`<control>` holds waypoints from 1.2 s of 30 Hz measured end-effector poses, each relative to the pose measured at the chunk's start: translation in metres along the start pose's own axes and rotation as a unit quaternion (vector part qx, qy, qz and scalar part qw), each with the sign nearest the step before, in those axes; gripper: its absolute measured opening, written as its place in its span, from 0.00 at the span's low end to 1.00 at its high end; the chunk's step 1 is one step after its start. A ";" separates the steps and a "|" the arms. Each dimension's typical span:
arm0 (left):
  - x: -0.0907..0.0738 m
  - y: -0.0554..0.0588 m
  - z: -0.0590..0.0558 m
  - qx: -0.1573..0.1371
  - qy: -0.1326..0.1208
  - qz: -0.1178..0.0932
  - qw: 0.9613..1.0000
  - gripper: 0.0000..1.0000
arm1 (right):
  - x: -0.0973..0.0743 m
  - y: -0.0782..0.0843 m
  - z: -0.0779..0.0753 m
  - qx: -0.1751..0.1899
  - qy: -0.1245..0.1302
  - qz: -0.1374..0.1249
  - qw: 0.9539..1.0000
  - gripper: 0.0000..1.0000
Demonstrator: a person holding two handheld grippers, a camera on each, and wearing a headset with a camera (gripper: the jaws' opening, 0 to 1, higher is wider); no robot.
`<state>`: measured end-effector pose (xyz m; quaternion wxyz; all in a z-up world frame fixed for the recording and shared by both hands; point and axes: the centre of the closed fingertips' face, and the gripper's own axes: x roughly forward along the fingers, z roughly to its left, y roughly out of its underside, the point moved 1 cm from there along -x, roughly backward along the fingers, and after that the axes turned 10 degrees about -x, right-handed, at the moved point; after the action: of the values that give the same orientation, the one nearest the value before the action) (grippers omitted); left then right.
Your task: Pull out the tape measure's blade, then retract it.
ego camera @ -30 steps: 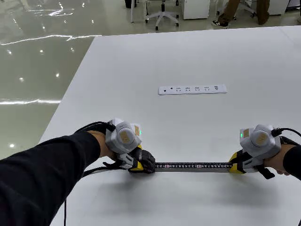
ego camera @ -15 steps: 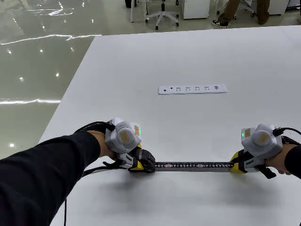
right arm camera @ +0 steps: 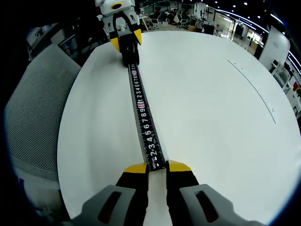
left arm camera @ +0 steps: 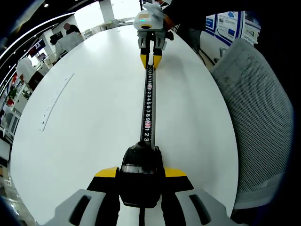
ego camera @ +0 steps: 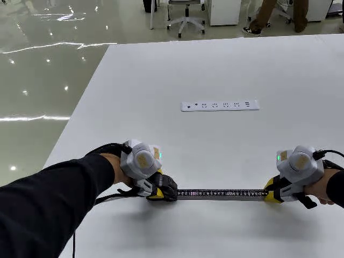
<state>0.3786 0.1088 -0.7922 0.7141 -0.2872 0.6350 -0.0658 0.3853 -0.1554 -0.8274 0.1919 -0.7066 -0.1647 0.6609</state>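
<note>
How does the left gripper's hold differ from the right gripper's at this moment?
The left gripper is shut on the tape measure's black case; the right gripper is shut on the tip of the blade. The left gripper's jaws stand spread around the bulky case, the right gripper's nearly together on the thin blade. Both sit low on the white table, facing each other along the blade.

On the table (ego camera: 215,64), the tape measure case (ego camera: 165,186) is sitting toward 7 o'clock, between the left gripper's (ego camera: 156,190) jaws. The blade (ego camera: 220,192) is stretching from it toward 3 o'clock, ending between the right gripper's (ego camera: 269,194) jaws. A power strip (ego camera: 220,105) is lying well beyond the blade, toward 12 o'clock.
</note>
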 end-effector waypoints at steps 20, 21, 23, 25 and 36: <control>0.000 0.000 0.003 -0.009 -0.014 -0.016 1.000 0.32 | 0.004 0.001 -0.004 0.029 0.013 0.003 0.999 0.12; 0.000 0.000 0.003 -0.011 -0.015 -0.017 1.000 0.32 | 0.004 0.002 -0.004 0.021 0.012 0.006 1.000 0.12; -0.001 0.000 0.004 -0.021 -0.022 -0.019 0.999 0.32 | 0.003 0.002 -0.003 0.002 0.019 0.012 1.000 0.16; -0.003 0.001 0.006 -0.032 -0.028 -0.023 0.999 0.33 | 0.001 -0.001 -0.004 0.002 0.031 0.004 1.000 0.21; -0.042 0.019 0.030 -0.243 -0.081 -0.141 0.956 0.67 | -0.036 -0.004 -0.006 0.071 0.103 -0.060 0.990 0.38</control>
<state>0.3937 0.1539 -0.7645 0.6553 -0.5427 0.5252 0.0139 0.3892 -0.1701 -0.7935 0.2963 -0.7447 -0.1386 0.5817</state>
